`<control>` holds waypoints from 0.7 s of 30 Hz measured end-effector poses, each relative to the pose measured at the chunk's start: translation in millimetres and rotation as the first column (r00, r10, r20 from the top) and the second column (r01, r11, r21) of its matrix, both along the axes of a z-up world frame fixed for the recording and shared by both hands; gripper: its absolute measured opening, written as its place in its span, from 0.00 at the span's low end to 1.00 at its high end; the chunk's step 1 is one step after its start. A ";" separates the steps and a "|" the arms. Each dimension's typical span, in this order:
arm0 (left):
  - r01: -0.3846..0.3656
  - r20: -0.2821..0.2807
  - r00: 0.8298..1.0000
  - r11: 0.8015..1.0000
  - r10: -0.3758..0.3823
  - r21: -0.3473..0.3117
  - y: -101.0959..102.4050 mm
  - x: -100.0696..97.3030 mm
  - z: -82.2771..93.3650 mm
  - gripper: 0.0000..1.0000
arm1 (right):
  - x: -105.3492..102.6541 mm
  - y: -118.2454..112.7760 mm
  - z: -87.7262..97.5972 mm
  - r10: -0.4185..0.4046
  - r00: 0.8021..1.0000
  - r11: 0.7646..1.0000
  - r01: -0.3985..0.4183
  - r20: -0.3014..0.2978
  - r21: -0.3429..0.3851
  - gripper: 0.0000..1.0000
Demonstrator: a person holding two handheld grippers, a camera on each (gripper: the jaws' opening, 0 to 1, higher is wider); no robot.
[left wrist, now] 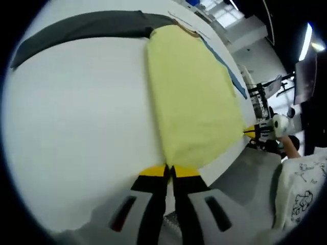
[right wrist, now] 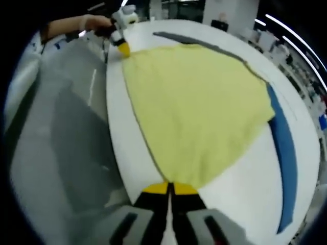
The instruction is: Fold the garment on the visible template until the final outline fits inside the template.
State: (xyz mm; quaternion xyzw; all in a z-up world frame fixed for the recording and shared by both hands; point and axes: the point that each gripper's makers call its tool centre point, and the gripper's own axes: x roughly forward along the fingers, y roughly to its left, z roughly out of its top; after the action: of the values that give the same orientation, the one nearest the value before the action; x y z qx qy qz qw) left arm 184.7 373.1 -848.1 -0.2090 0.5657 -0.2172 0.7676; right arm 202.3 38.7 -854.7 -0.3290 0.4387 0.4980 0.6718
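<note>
One yellow garment (right wrist: 196, 109) on white table (left wrist: 76, 132), left tool (left wrist: 169, 172) and right tool (right wrist: 170, 188) each clamped on its hem.

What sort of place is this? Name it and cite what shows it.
Probably a large indoor lab or workshop hall, not a home. A wide white work table holds the yellow garment; ceiling strip lights hang overhead, and equipment stands crowd the smooth grey floor.

Yellow garment (right wrist: 199, 107) flat on table
</note>
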 end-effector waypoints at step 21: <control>0.059 0.492 0.867 0.996 -0.081 0.060 -0.1 45.1 48.2 0.89 | 36.0 17.7 43.2 -0.292 0.955 0.897 0.291 -0.049 0.333 0.91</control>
State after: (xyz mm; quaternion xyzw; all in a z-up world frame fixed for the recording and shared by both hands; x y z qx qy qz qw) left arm 229.8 373.1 -799.9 -0.1097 0.3623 -0.2789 0.8826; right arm 238.4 56.4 -811.4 -0.1402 0.3906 0.4591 0.7855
